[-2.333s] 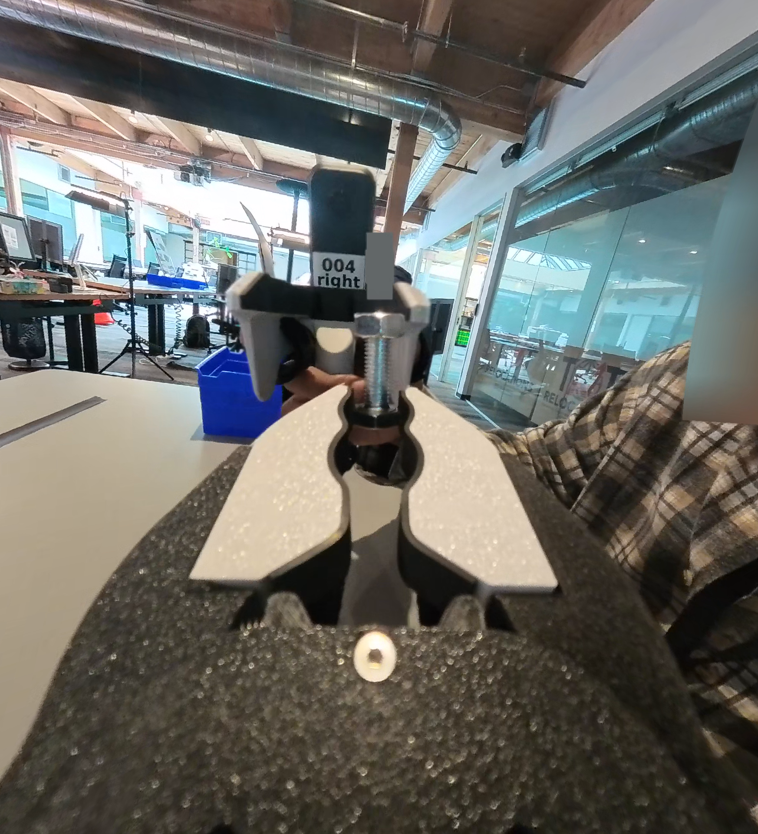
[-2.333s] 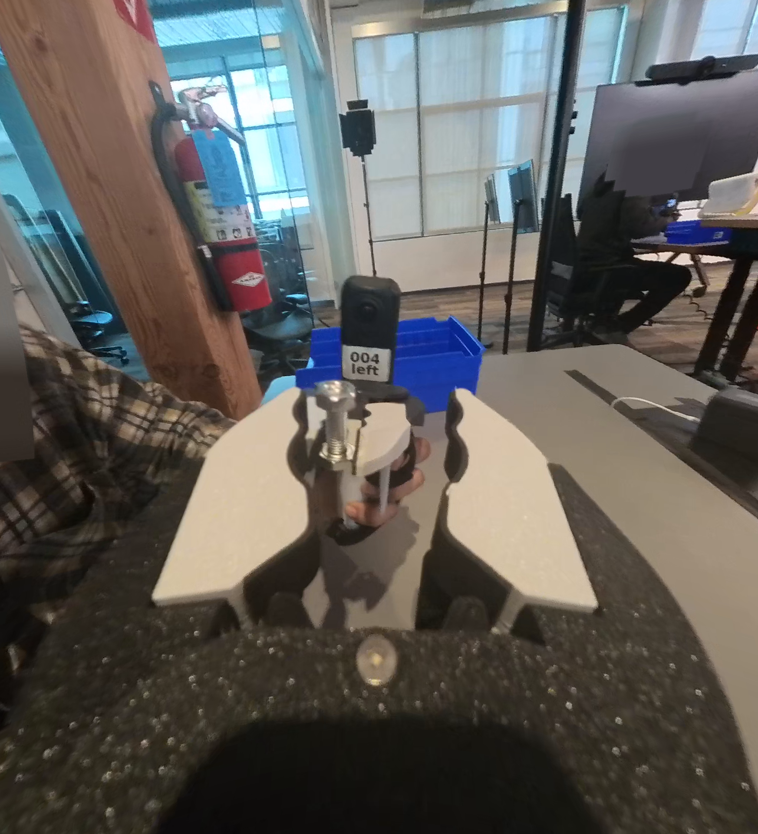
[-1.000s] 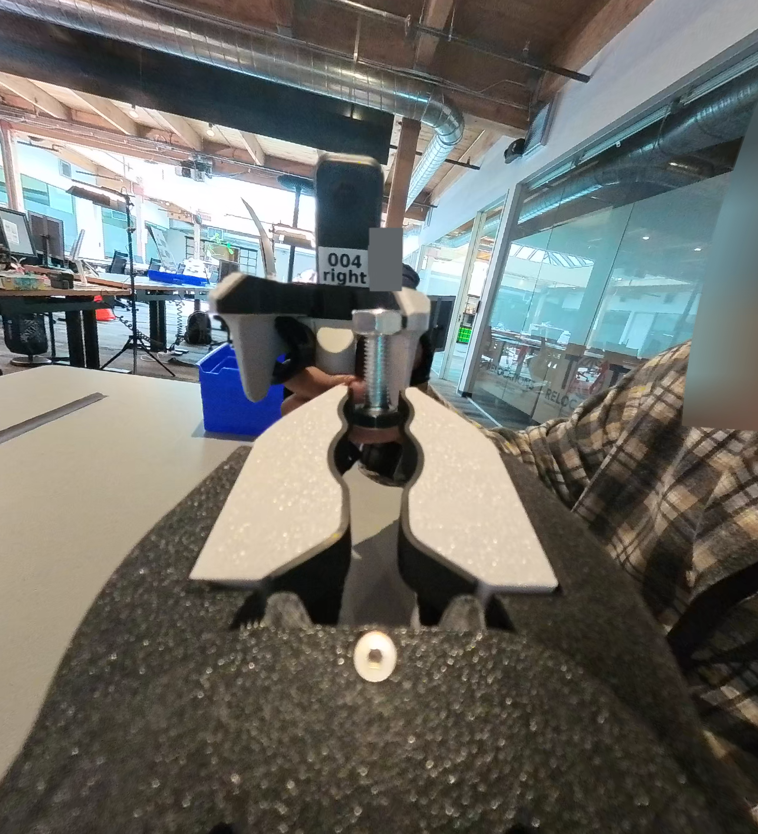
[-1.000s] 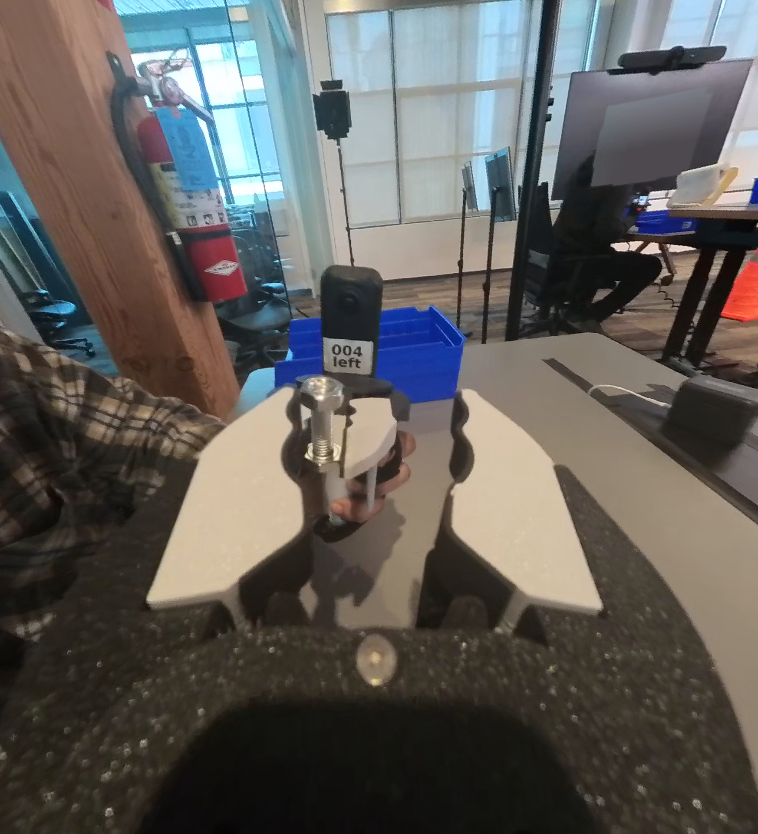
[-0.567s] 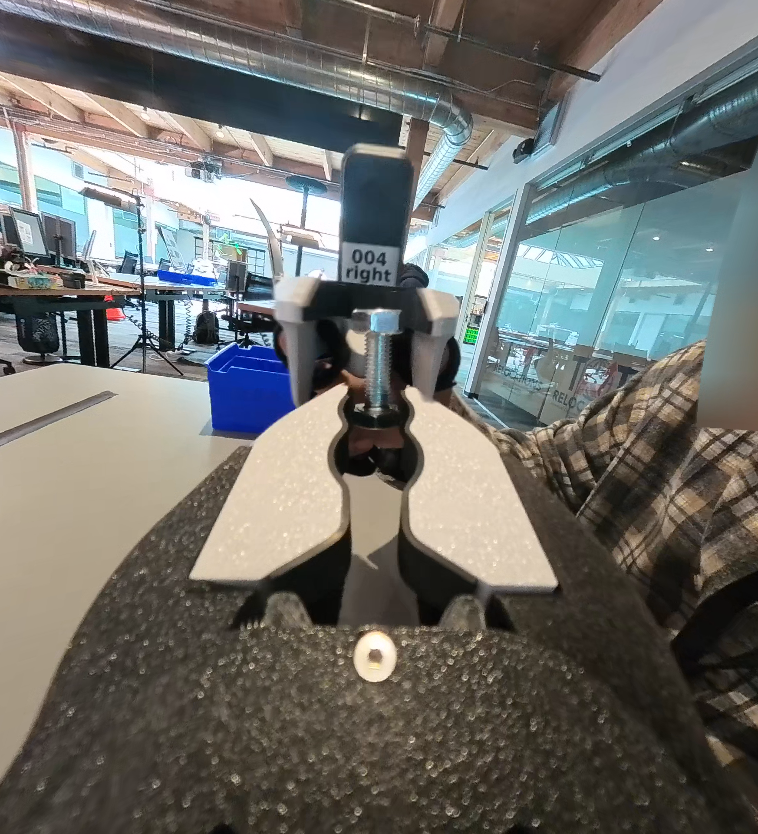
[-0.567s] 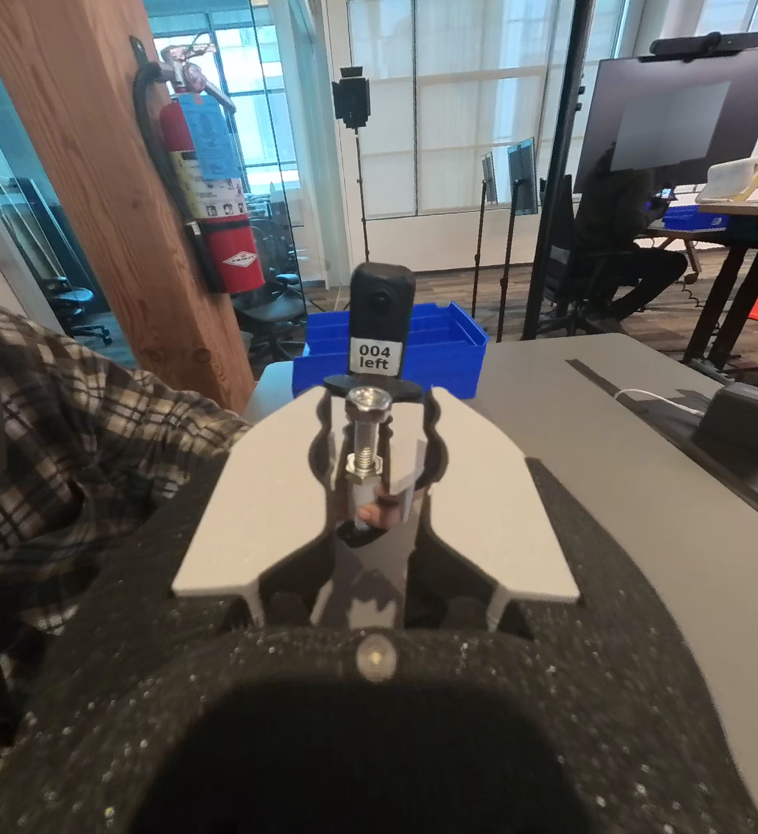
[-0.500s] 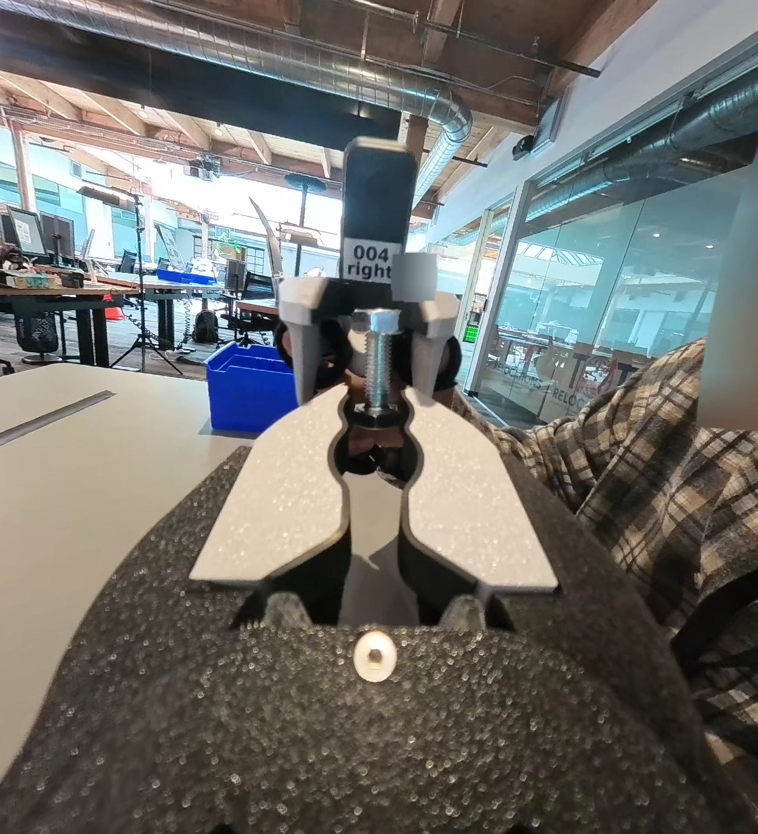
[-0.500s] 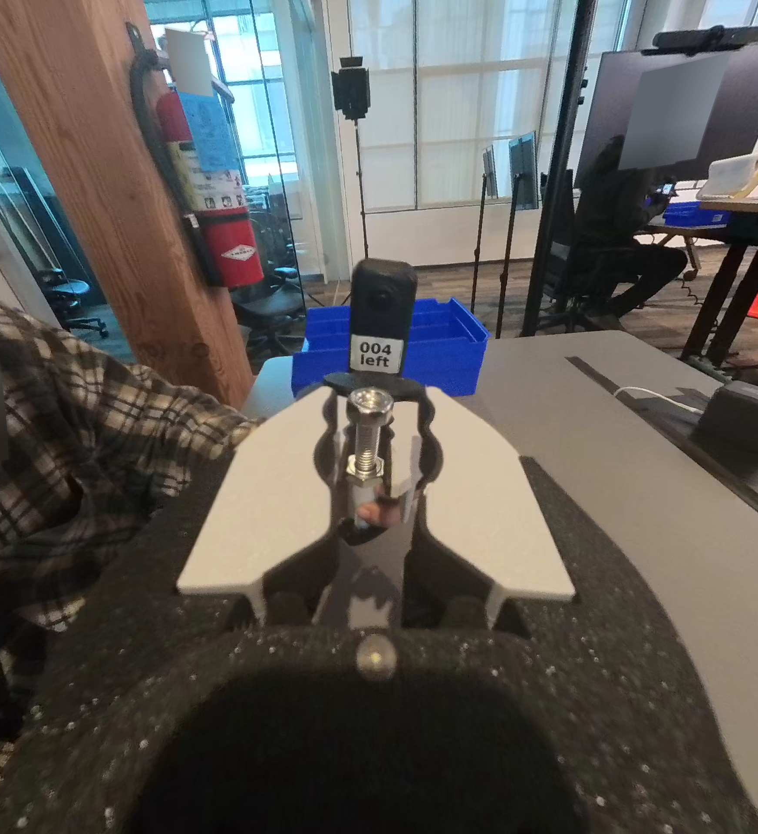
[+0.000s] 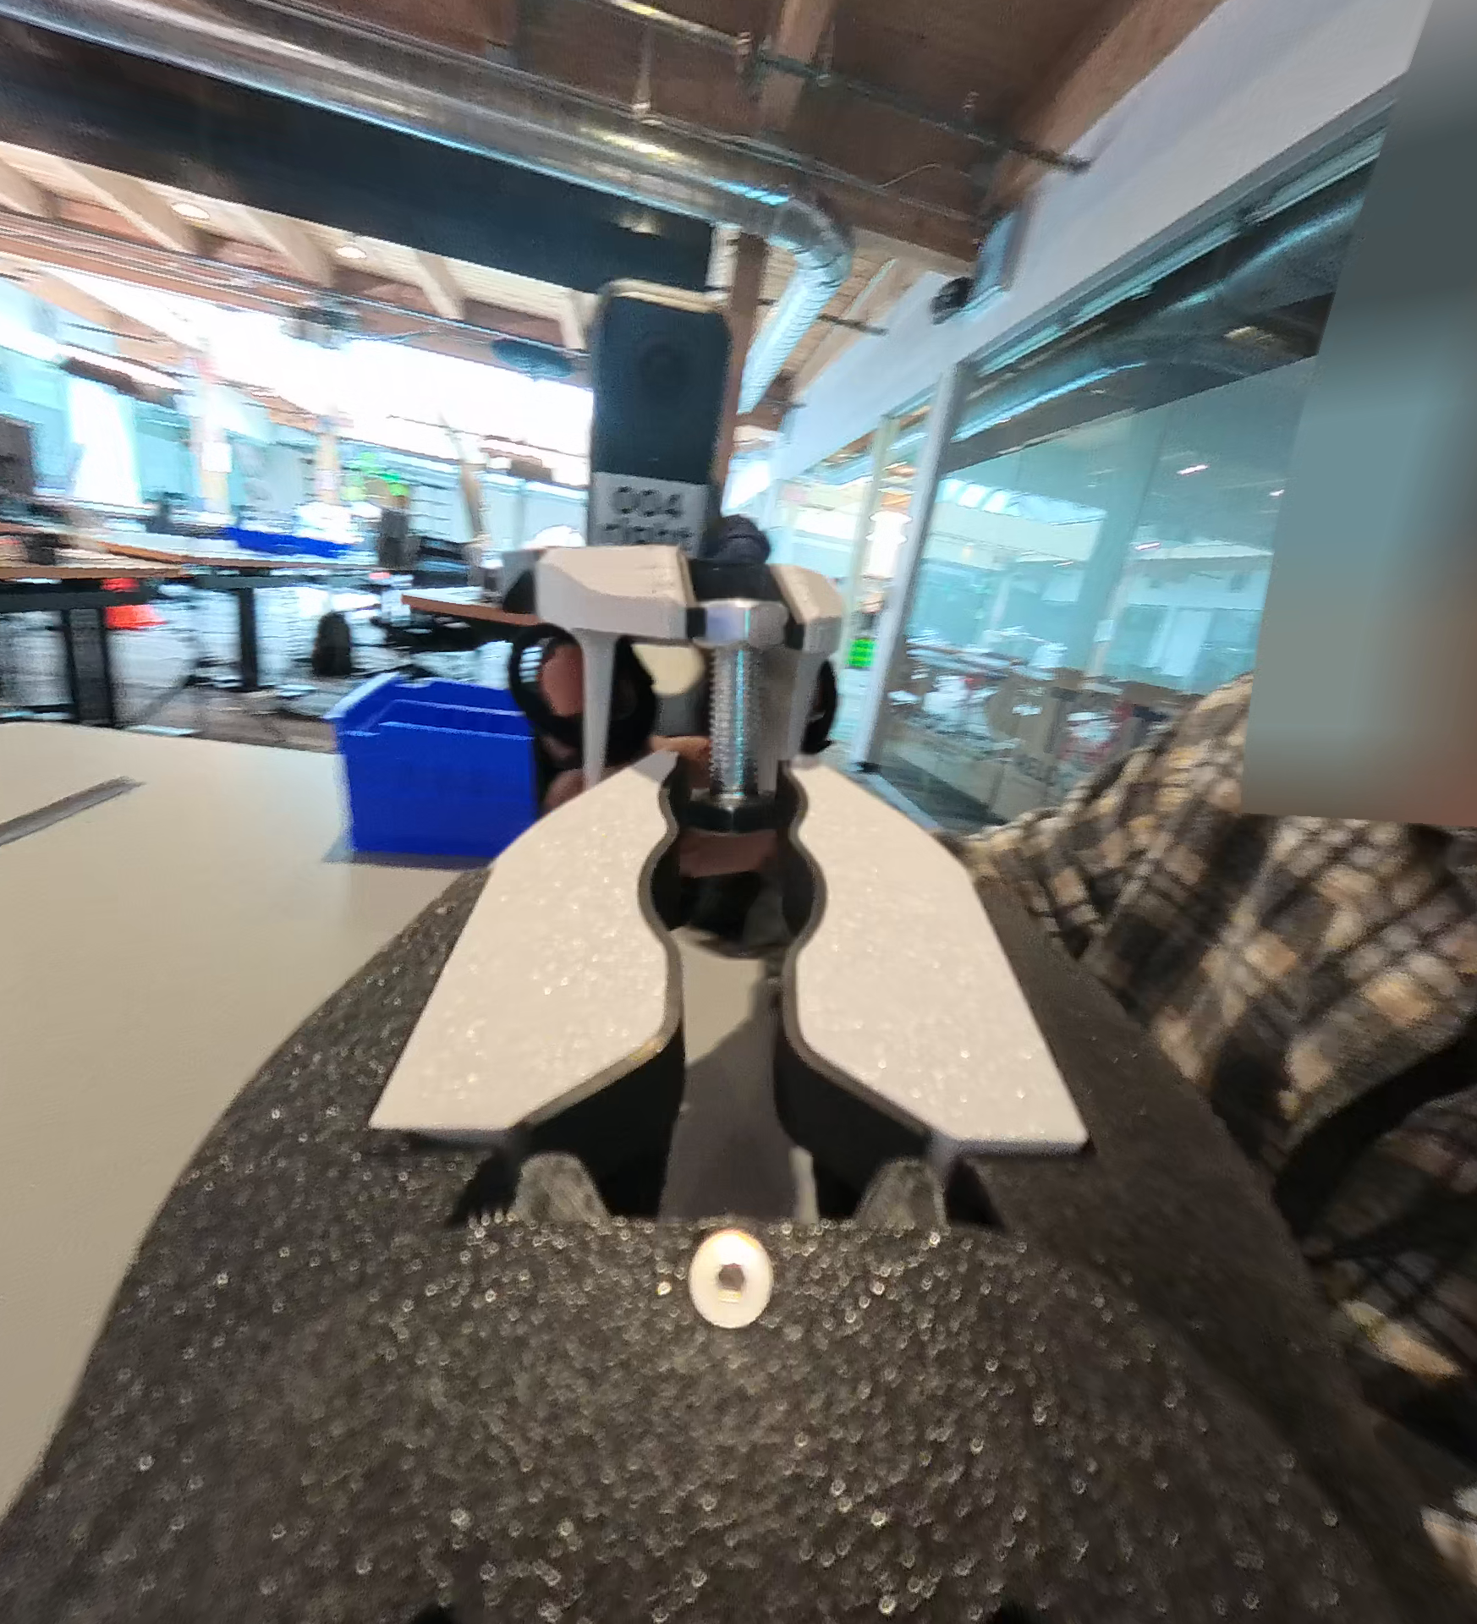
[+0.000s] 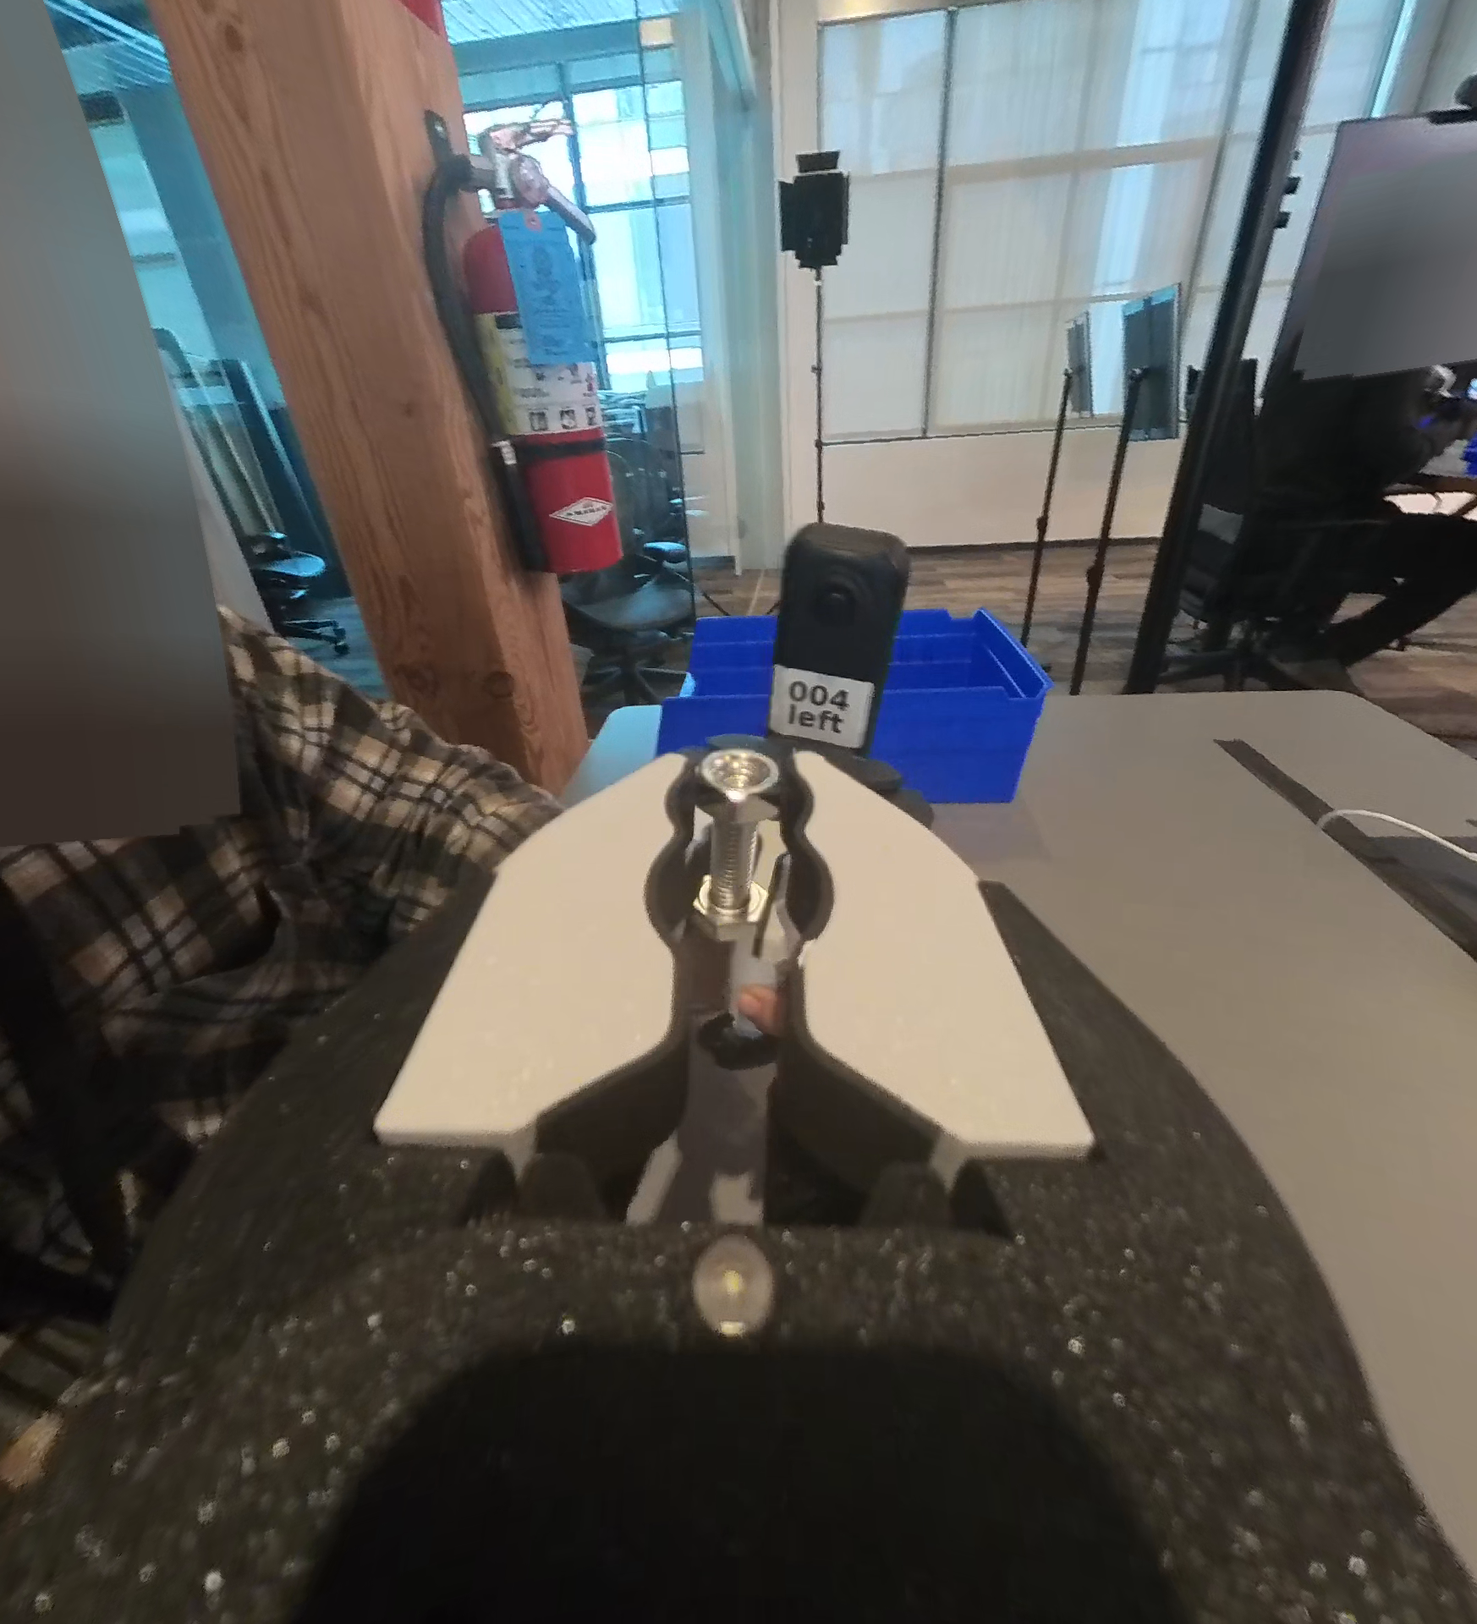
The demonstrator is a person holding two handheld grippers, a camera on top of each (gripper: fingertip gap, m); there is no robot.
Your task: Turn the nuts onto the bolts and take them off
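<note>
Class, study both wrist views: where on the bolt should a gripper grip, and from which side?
Grip the bolt by its hex head, across two opposite flats, coming in square to the upright shank. The right gripper does this, leaving the nut to the left gripper.

In the right wrist view, the silver threaded steel bolt [image 10: 733, 857] stands upright, its head caught between the tips of the right gripper [image 10: 739, 782]. The silver hex nut [image 10: 731, 909] sits on the shank at 6 o'clock from the head. In the left wrist view, the left gripper [image 9: 735, 815] clamps that nut from the opposite side.

Behind the bolt, at 1 o'clock, a blue plastic bin [image 10: 955, 738] rests on the grey table [image 10: 1245, 967]. A red fire extinguisher [image 10: 568, 492] hangs on a wooden post [image 10: 348, 395] at 11 o'clock. A plaid sleeve [image 10: 278, 835] lies at 9 o'clock.
</note>
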